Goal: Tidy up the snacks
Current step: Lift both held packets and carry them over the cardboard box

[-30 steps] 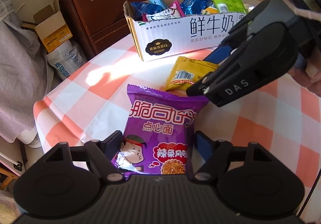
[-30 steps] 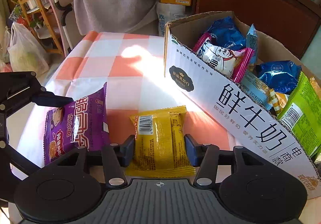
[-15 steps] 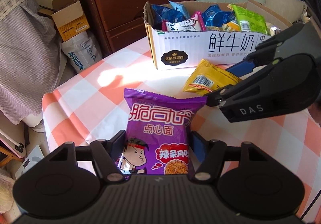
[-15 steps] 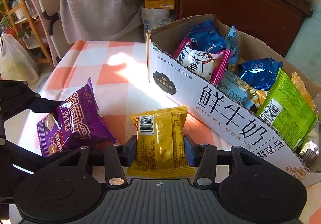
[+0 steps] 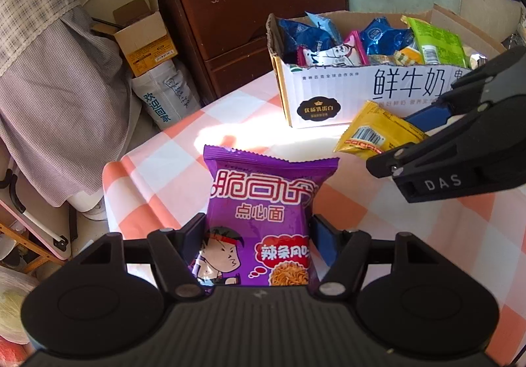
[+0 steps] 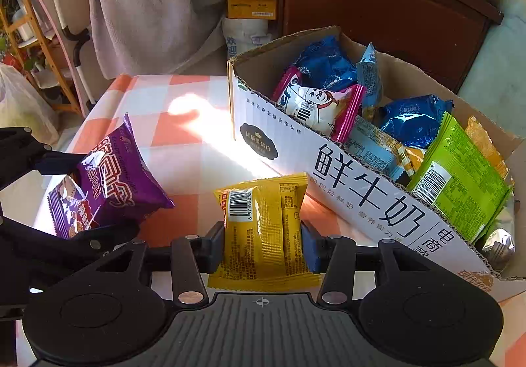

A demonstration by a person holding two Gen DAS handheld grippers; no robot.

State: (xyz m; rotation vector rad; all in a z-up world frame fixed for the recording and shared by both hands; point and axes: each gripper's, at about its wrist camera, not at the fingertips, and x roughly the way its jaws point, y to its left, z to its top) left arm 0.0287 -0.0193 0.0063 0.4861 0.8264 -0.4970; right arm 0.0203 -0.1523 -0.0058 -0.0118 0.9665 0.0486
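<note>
Snack packets, one in each tongs, above the bench.
Left tongs (image 5: 258, 237) clamp purple noodle packet (image 5: 263, 219); right tongs (image 6: 261, 243) clamp yellow packet (image 6: 263, 229), just beside snack-filled milk carton box (image 6: 361, 189).

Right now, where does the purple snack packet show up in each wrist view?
Left wrist: purple snack packet bottom centre, clamped in the left gripper.
Right wrist: purple snack packet at left, off the table.
Shared landmark: the white milk carton box of snacks.
</note>
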